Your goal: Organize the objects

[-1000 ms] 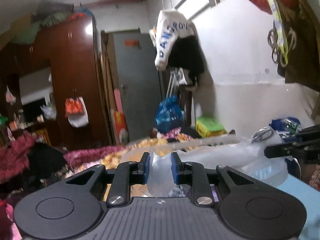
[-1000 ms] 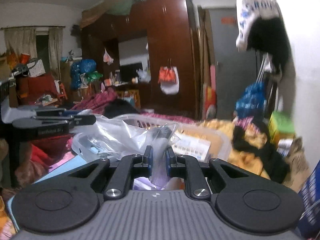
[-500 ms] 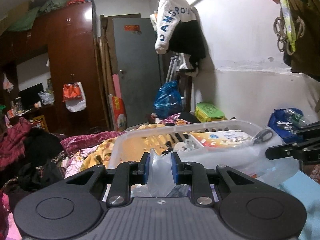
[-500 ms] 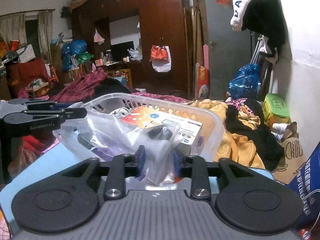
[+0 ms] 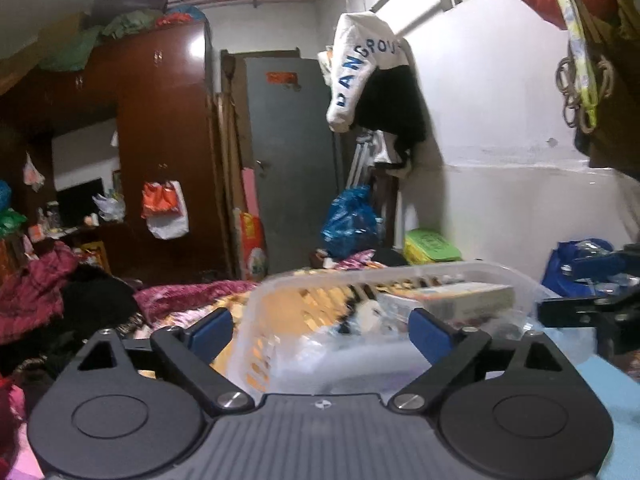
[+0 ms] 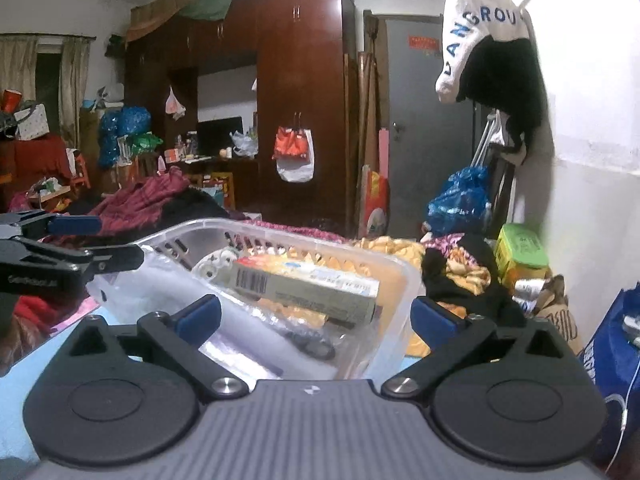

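Both grippers' fingers [image 5: 210, 330] [image 6: 199, 316] spread wide, empty, facing basket [image 6: 396, 276].

Left gripper [image 5: 320, 328] wide apart before translucent basket [image 5: 400, 276] with clear bag [image 5: 340, 344].

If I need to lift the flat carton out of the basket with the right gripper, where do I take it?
Grip the carton across its thin faces at the near barcode end, coming from above and the near side with the right gripper, jaws open. It lies tilted on the clear bag inside the basket, so that end sits clear of the walls. A judgement only.
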Action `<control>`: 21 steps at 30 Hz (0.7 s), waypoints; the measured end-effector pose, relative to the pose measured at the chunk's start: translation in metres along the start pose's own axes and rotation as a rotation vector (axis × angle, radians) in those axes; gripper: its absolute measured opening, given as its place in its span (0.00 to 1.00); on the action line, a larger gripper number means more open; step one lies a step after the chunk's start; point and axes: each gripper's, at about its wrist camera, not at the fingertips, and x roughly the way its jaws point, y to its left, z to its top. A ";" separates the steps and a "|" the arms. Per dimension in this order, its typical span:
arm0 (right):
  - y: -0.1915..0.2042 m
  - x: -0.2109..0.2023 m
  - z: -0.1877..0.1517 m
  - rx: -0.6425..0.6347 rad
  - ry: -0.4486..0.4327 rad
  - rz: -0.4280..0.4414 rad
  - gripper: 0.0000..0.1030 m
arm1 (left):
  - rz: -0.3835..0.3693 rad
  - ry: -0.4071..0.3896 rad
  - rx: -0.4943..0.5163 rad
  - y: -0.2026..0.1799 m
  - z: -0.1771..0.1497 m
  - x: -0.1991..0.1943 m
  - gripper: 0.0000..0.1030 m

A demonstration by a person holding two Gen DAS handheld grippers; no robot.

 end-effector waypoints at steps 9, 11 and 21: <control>0.004 -0.011 -0.009 -0.014 -0.011 -0.009 1.00 | 0.005 0.024 0.001 -0.015 -0.009 -0.019 0.94; 0.002 -0.018 -0.010 0.003 -0.016 -0.008 1.00 | -0.022 0.012 -0.007 -0.015 -0.010 -0.032 0.94; 0.003 -0.057 -0.010 0.035 -0.039 -0.061 1.00 | -0.043 -0.039 -0.019 -0.029 -0.008 -0.080 0.94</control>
